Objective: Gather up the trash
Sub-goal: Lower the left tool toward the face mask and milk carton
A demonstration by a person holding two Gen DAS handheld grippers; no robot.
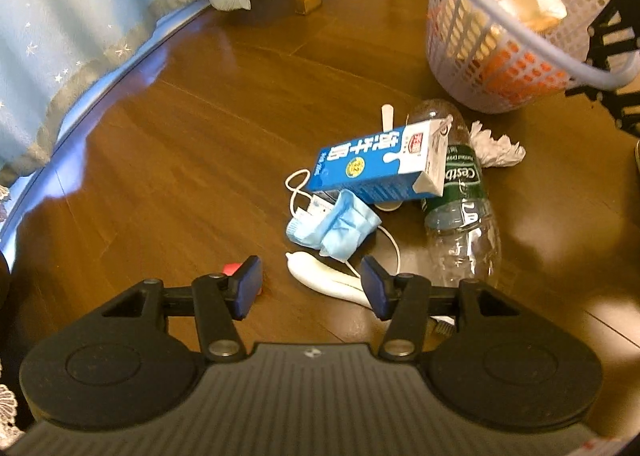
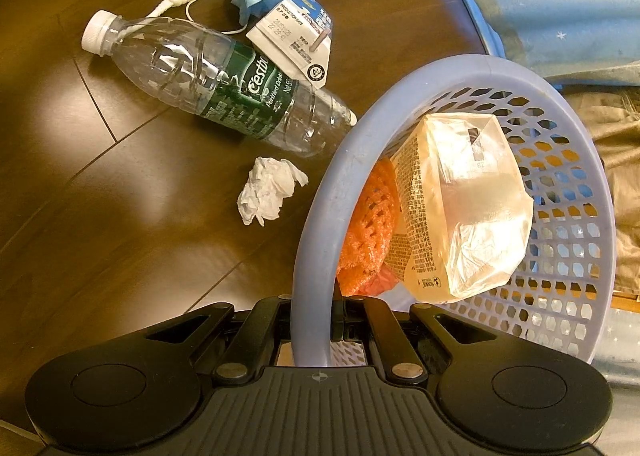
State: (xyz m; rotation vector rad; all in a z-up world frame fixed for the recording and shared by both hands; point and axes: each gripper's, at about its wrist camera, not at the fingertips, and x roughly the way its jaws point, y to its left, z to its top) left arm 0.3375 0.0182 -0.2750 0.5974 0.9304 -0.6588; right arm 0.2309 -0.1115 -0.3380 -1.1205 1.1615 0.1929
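The left tongs (image 1: 311, 286) hang spread over the wood floor (image 1: 160, 160), nothing between their blue pads (image 1: 248, 286); a white wrapper (image 1: 328, 276) lies just by the right pad. At twelve o'clock from them sits the trash: a crumpled mask (image 1: 340, 226), a blue carton (image 1: 380, 162) leaning on a clear bottle (image 1: 460, 200), and a tissue (image 1: 498, 148) beyond. At one o'clock stands the basket (image 1: 452, 40). The right tongs (image 2: 314, 320) are pinching the basket's rim (image 2: 316, 256); a clear bag (image 2: 468, 208) and orange netting (image 2: 368, 228) lie inside.
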